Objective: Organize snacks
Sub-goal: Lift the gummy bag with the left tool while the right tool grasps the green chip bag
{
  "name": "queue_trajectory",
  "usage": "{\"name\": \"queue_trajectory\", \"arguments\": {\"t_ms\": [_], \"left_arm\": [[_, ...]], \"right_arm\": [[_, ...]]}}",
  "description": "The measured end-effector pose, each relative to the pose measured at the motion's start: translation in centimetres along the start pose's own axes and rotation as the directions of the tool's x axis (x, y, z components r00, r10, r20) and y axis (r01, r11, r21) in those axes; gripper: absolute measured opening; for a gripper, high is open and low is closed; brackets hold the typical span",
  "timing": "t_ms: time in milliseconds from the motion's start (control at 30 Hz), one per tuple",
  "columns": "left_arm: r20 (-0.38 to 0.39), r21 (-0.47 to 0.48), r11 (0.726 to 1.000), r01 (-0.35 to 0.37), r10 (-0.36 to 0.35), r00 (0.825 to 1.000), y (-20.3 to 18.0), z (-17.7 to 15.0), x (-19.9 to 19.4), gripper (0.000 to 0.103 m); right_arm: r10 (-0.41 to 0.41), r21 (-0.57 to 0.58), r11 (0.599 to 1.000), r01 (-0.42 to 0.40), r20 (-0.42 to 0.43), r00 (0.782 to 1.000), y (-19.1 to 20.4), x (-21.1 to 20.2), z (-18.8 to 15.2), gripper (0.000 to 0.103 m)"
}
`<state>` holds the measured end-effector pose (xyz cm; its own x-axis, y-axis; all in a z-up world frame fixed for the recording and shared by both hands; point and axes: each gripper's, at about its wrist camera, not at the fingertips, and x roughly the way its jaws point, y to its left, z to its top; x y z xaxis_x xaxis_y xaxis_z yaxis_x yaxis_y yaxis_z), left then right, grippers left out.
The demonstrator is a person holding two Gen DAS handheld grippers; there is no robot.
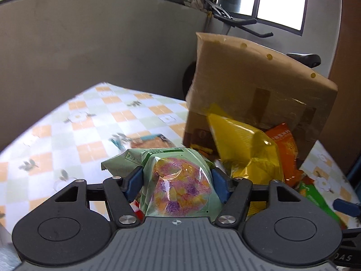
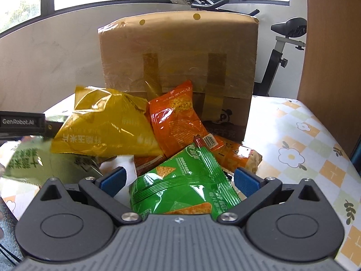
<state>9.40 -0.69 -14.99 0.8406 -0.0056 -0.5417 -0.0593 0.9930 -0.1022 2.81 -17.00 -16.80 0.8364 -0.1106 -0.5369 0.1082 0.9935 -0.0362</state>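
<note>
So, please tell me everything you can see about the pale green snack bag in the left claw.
The pale green snack bag is glossy, crinkled plastic with a clear window showing pink, purple and yellow pieces. Its top has a dark green band with small print. It sits between the blue pads of the left claw, which press both sides, in front of the yellow bag.

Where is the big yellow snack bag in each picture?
Left wrist view: the yellow bag is right of centre, leaning on the cardboard box.
Right wrist view: the yellow bag is left of centre, beside the orange bag.
Shared landmark: the taped cardboard box standing behind the snacks.
</note>
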Motion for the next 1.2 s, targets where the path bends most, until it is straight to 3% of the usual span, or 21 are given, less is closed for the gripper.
{"name": "queue_trajectory", "arguments": {"t_ms": [267,367,533,700,933,1200], "left_arm": [[0.029,-0.038,0.997,-0.071,0.072,0.997,2.1,0.1,-1.1,0.068],[0.054,-0.031,0.994,-0.100,0.102,0.993,2.6,-0.1,-2.2,0.068],[0.069,-0.027,0.993,-0.117,0.118,0.991,2.7,-0.6,-3.0,0.068],[0.055,-0.027,0.995,-0.092,0.093,0.994,2.8,-1.0,-3.0,0.068],[0.064,-0.047,0.993,-0.106,0.109,0.992,3.3,-1.1,-3.3,0.068],[0.069,-0.028,0.997,-0.069,0.070,0.995,2.9,-1.6,-3.5,0.068]], "right_arm": [[-0.035,0.001,0.999,0.035,-0.009,0.999,0.3,-0.7,-0.3,0.103],[-0.089,0.066,0.994,0.089,-0.002,0.996,-0.2,-1.2,-0.6,0.103],[-0.071,0.175,0.981,0.083,-0.075,0.995,-1.0,-1.2,-1.4,0.103],[-0.069,0.200,0.976,0.084,-0.083,0.994,-0.9,-1.4,-1.4,0.103],[-0.126,0.172,0.977,0.130,-0.038,0.991,-0.5,-2.5,-0.9,0.103],[-0.115,0.209,0.968,0.138,-0.116,0.987,-0.9,-2.4,-1.8,0.103]]}}
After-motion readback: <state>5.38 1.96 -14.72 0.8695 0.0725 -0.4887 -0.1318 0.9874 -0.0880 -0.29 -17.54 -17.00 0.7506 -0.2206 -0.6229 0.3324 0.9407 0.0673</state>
